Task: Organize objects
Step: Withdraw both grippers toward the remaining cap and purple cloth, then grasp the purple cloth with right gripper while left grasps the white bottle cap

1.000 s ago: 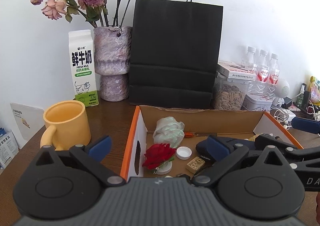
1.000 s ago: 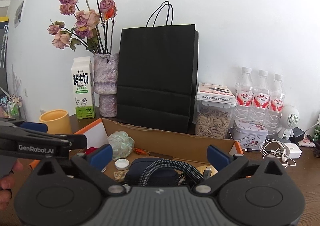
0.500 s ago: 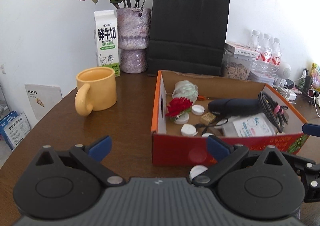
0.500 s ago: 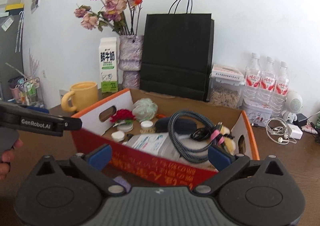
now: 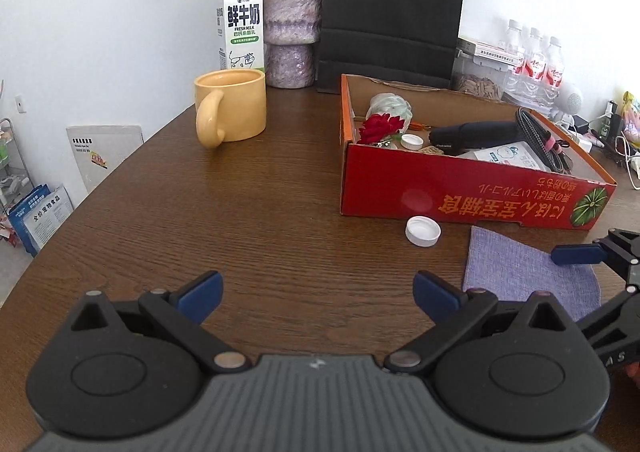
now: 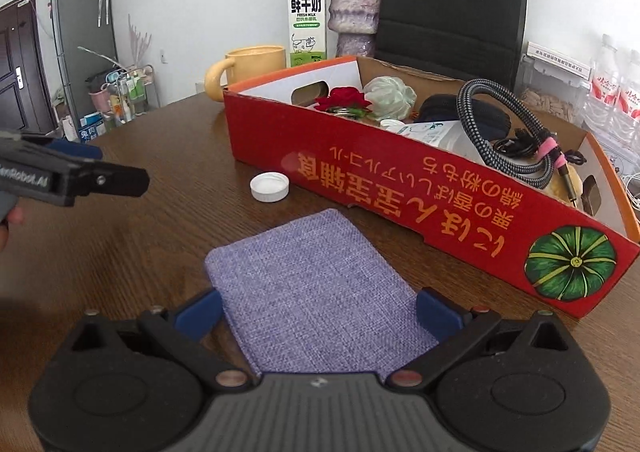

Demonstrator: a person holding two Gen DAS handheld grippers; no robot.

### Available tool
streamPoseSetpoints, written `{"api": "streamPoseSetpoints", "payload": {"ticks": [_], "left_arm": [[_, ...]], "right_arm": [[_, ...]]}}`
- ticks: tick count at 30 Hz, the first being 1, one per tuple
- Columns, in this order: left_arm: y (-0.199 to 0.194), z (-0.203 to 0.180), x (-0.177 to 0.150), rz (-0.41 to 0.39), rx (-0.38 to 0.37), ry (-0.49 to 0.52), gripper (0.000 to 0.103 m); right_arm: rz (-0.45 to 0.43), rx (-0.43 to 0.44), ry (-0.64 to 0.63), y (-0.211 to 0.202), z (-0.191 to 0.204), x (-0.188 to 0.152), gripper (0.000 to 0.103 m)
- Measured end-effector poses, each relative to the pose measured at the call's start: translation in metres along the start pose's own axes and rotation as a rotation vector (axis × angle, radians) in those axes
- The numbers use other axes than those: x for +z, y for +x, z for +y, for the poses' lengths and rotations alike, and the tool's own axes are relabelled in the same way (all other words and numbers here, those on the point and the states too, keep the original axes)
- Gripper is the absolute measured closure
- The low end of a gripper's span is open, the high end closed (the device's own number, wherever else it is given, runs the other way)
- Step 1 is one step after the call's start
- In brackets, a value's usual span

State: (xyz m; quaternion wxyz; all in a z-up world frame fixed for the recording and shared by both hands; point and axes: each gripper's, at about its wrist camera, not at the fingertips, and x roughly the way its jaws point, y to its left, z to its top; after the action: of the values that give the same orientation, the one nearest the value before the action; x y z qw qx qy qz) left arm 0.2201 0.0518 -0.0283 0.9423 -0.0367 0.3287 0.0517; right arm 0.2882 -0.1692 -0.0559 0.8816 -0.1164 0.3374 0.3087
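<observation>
Right wrist view: your right gripper (image 6: 318,302) hovers over the purple cloth (image 6: 316,284) with its jaws spread wide, empty, the cloth lying flat between them. In front of the red box (image 6: 420,188), a white cap (image 6: 269,186) sits loose on the wooden table (image 6: 140,260). Your left gripper (image 5: 318,290) is also spread apart and empty over bare wood. A risk, as I judge it: flat fabric may slide or bunch when you close on it, and a sweep could knock the cap off the table. Readable writing: the milk carton (image 5: 241,22) says "FRESH MILK"; the left gripper's side reads "enRobot.AI". The box carries upside-down Japanese lettering and a green pumpkin picture.
</observation>
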Motion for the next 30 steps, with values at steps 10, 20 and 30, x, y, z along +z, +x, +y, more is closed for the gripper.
{"api": "streamPoseSetpoints", "payload": {"ticks": [10,20,30], "left_arm": [[0.001,-0.012,0.002,0.002,-0.011,0.015,0.000],[0.021,-0.033,0.009,0.022,-0.028,0.036,0.000],[0.066,-0.078,0.026,0.043,-0.022,0.084,0.000]], "right_arm": [[-0.049,-0.004,0.022,-0.003,0.000,-0.003,0.017],[-0.165,-0.030,0.103,-0.033,-0.003,-0.014,0.098],[-0.266,-0.168,0.140,-0.060,-0.010,-0.024,0.098]]}}
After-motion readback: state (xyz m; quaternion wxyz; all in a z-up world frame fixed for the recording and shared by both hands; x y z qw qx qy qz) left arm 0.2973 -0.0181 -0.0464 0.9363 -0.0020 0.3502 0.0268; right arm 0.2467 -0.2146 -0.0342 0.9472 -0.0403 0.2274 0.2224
